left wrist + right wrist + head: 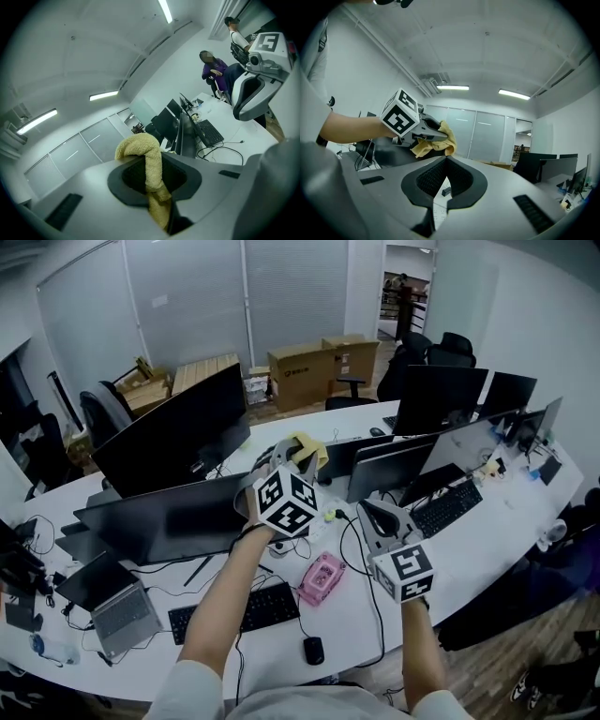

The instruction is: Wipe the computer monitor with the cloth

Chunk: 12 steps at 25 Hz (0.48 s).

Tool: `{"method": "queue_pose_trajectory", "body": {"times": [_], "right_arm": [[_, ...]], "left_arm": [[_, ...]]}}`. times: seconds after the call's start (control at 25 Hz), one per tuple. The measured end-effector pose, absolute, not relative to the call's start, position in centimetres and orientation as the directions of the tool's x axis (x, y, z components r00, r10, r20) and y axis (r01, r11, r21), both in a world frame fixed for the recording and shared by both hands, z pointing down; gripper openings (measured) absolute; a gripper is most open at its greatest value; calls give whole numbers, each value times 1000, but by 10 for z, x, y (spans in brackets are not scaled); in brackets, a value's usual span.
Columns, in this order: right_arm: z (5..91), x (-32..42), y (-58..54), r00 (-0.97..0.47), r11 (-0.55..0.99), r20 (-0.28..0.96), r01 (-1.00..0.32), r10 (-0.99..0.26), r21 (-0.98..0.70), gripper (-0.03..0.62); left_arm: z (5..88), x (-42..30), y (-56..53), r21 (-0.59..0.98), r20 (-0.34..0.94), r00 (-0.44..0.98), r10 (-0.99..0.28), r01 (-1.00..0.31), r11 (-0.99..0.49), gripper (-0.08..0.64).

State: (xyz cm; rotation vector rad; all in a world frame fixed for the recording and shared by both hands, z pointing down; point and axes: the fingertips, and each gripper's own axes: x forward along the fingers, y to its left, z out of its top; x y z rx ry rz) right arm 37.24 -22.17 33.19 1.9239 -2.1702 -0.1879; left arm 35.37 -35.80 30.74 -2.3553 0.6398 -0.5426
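My left gripper (287,457) is shut on a yellow cloth (308,447) and held up over the desk, between a large black monitor (173,432) on the left and a row of darker monitors (384,467) on the right. In the left gripper view the cloth (140,146) bulges out above the gripper (155,174) and hangs down between the jaws. My right gripper (377,517) is lower and to the right, shut with nothing in it. The right gripper view shows its own tips (446,160) meeting, with the left gripper (425,132) and cloth (437,142) beyond.
A long white desk (487,540) carries a wide tilted black screen (164,521), a keyboard (251,606), a mouse (314,650), a pink object (321,578), a laptop (119,607) and cables. Cardboard boxes (309,367) stand behind. A person in purple (213,71) sits far along the desk.
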Motion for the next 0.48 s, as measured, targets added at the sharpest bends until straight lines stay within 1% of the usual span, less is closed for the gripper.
{"method": "queue_pose_trajectory", "body": {"times": [0.48], "right_arm": [[329, 343, -223, -118, 138, 92, -956, -989, 259, 26]], "left_arm": [[306, 324, -365, -644, 224, 779, -585, -333, -689, 67]]}}
